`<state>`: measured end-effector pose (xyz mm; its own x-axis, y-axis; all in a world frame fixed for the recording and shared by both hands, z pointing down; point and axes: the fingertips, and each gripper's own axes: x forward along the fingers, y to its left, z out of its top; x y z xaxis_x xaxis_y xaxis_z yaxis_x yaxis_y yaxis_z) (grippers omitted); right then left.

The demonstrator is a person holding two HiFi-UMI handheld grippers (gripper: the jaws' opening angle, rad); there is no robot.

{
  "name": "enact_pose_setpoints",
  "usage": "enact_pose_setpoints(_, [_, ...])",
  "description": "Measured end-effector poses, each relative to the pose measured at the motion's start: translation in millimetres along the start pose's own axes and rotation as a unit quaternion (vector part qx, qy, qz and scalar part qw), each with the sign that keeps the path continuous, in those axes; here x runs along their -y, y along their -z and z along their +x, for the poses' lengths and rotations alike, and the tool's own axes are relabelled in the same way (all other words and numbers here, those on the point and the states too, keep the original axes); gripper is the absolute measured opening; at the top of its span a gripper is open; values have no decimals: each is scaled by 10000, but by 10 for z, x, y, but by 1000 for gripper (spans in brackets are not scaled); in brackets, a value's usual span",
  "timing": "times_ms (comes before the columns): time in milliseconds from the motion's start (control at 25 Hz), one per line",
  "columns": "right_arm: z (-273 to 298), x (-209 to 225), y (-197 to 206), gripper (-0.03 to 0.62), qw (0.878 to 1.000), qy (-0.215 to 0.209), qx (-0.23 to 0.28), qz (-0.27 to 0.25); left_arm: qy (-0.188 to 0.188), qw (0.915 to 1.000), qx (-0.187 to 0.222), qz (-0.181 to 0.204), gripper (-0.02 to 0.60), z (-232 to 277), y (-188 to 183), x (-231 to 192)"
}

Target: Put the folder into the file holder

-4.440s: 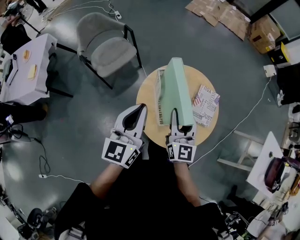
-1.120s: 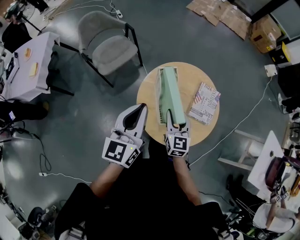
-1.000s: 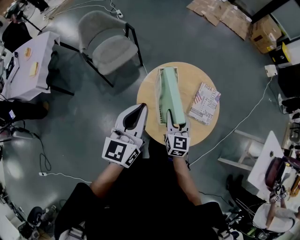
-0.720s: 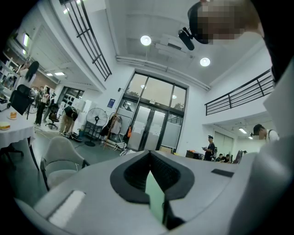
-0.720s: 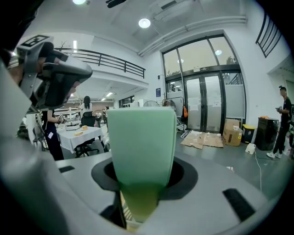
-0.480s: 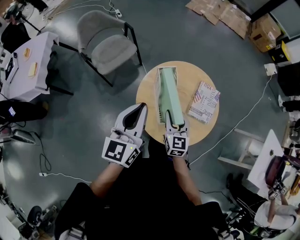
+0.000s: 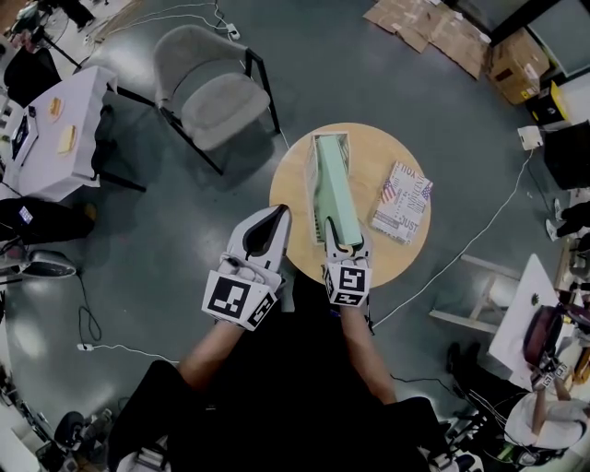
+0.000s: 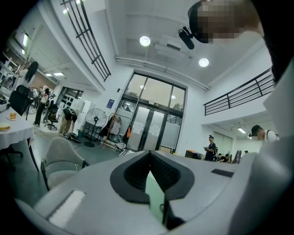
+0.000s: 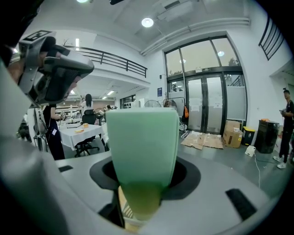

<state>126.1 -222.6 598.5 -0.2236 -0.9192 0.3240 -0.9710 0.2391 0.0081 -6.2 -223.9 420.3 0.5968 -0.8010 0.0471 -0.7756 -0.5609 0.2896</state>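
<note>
A pale green folder stands on edge inside the mesh file holder on the round wooden table. My right gripper is at the folder's near end, and its jaws are opening. In the right gripper view the folder still rises between the jaws, with a gap showing beside it on the left. My left gripper hovers at the table's near left edge, beside the holder, with its tips together and nothing in them. In its own view the left gripper's pads meet at the tip.
A printed booklet lies on the table to the right of the holder. A grey chair stands behind the table on the left. A white table is far left, and cardboard lies on the floor at the back.
The folder, earlier raised and leaning right over the holder, now sits lower and straight inside it. My right gripper came slightly left with it. The left gripper stayed put.
</note>
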Motion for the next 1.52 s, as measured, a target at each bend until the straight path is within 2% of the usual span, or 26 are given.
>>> enact_pose_setpoints(480, [-150, 0, 72, 213, 9996, 204, -172, -7, 138, 9999, 61, -22, 3, -259, -31, 52])
enact_pose_setpoints(960, [-723, -206, 14, 232, 9973, 668, -185, 250, 589, 9982, 85, -93, 3, -823, -58, 130])
enact_pose_setpoints(1320, [-1172, -331, -339, 235, 9950, 813, -90, 580, 721, 9971, 159, -188, 3, -1026, -143, 136])
enact_pose_setpoints(1520, [-1298, -305, -569, 223, 9949, 763, -3, 659, 653, 9977, 163, -52, 3, -1028, -129, 191])
